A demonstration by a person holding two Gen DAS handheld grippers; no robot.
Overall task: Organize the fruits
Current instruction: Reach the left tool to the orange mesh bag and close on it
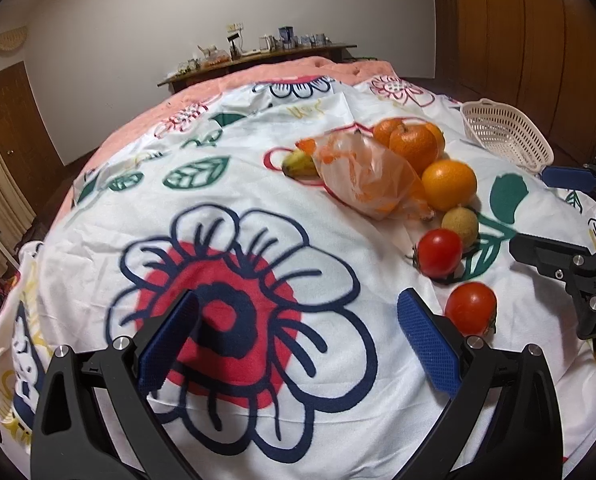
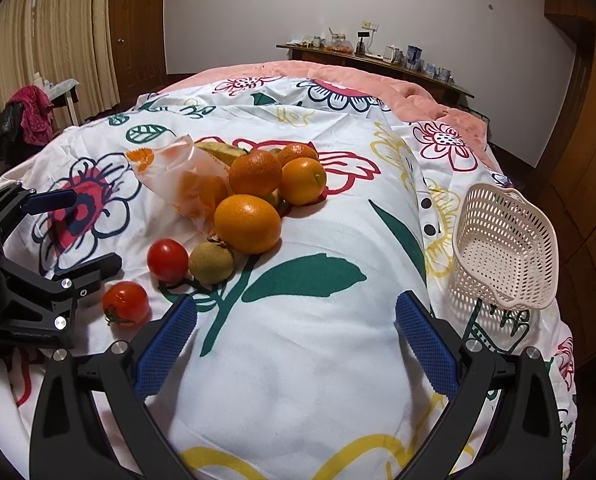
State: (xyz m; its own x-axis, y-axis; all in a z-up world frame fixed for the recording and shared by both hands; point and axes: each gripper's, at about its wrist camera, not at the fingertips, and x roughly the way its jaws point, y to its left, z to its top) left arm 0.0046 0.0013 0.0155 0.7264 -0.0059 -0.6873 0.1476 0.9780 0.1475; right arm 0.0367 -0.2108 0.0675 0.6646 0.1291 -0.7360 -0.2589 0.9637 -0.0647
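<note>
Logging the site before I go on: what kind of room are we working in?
Most likely a bedroom: the fruit lies on a floral duvet over a pink blanket, with curtains and a wooden wardrobe around it.

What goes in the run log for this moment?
left tool open | right tool open | fruits loose | basket empty

Both cameras sit low and close over the floral bedsheet (image 1: pixel 97 240), each looking forward along its own 2 blue-padded fingers toward the far wall. The left wrist view has the fruit pile (image 1: pixel 414 160) at 1 o'clock and the white basket (image 1: pixel 506 136) at 2. The right wrist view has the same pile (image 2: pixel 257 192) at 11 o'clock and the basket (image 2: pixel 506 248) at 3. Each view catches the other gripper at its edge.
</note>
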